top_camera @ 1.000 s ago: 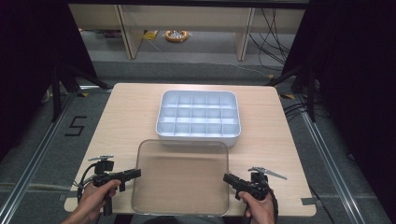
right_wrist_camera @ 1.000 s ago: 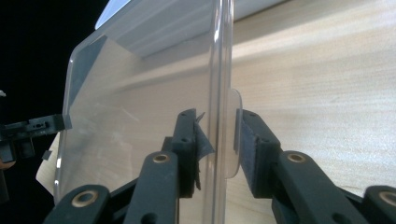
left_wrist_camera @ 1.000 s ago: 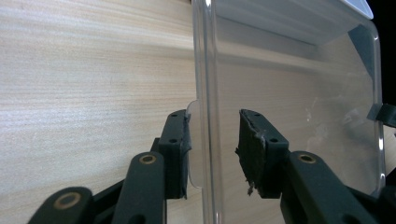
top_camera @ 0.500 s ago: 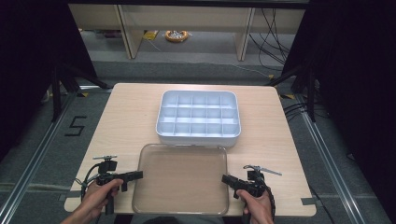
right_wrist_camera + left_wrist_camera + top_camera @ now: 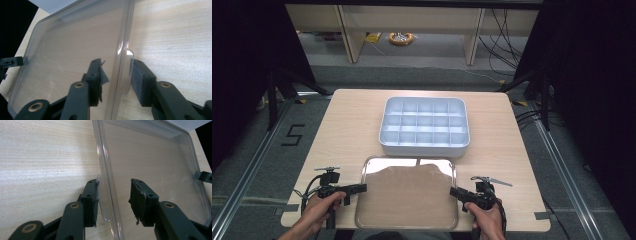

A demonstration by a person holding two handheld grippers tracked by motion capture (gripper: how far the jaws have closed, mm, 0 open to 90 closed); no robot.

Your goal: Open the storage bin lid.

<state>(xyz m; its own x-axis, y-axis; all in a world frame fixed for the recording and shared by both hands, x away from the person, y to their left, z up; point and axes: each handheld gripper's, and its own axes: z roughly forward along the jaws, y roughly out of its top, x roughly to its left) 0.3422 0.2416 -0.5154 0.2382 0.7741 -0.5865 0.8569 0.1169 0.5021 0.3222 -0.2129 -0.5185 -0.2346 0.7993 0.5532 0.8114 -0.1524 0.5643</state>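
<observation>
Beside the clear lid (image 5: 407,192), both hands hold grippers level, jaws apparently loosening.

**Looks like a lab recording booth, not anybody's home**

A lab-style test cell is being shown here, pretty clearly. The light wooden table (image 5: 352,125) is being boxed in by black curtains (image 5: 242,75) on both sides, with black stand legs (image 5: 279,87) being planted on a grey carpeted floor (image 5: 257,200). A "5" (image 5: 292,135) is being marked on that floor in black tape, and metal rails (image 5: 562,170) are being run alongside the table. Loose cables (image 5: 504,30) are being trailed behind, near bare wooden shelving (image 5: 347,30). The table corners are being marked off with grey tape (image 5: 542,216).
</observation>
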